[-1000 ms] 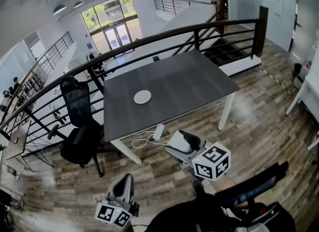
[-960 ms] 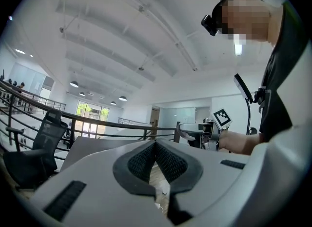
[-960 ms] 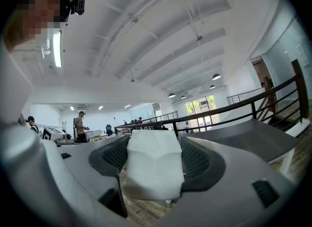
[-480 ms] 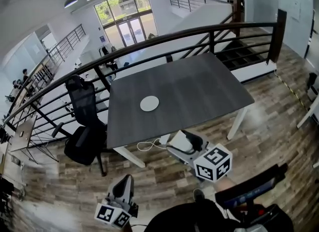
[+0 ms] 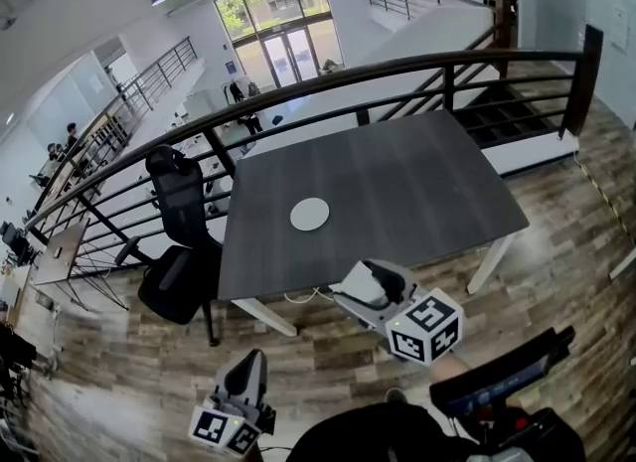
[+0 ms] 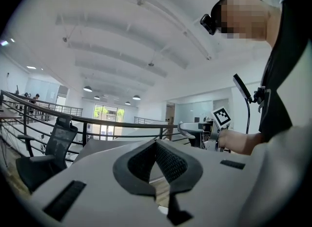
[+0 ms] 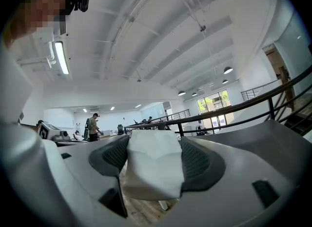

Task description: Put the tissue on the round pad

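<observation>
Tissue (image 7: 153,167) tight in the right tool (image 7: 152,145); left tool (image 6: 156,144) pinched together, empty.

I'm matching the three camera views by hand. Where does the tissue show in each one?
Head view: the tissue is low centre, white, in the right gripper.
Right gripper view: it fills the centre, clamped between the jaws.
Left gripper view: too small to make out; only the right gripper shows, right of centre.
Shared landmark: the black railing.
</observation>
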`<action>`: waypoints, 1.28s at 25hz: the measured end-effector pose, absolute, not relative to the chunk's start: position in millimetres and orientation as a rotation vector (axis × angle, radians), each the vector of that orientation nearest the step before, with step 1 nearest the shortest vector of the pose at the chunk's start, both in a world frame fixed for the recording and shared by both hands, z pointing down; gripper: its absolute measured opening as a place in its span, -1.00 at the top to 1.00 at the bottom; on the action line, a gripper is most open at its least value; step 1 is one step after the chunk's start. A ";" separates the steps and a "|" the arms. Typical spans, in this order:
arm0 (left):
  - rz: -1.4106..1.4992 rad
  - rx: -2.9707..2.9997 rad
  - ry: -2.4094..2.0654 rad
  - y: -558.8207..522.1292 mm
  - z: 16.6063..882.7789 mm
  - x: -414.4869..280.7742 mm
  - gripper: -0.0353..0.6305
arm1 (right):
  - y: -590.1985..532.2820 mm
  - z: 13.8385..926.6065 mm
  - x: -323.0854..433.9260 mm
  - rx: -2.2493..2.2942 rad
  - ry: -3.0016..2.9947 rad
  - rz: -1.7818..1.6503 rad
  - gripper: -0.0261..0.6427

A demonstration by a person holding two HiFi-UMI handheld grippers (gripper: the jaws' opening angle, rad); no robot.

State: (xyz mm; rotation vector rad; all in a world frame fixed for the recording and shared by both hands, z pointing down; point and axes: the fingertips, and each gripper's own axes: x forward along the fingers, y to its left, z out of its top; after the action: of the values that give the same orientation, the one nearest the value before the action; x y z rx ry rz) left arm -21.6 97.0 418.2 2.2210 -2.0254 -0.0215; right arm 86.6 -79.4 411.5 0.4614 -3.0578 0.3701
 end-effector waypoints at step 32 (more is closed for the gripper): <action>-0.056 2.271 -1.968 -15.3 424.9 -75.3 0.88 | -172.3 428.4 41.9 0.549 -3.015 0.365 -0.08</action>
State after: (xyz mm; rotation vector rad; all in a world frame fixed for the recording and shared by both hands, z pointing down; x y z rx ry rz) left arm -75.3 -15.3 424.9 2.2708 -1.9680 -0.0561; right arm 41.9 -172.3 428.4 0.5486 -3.0151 0.3653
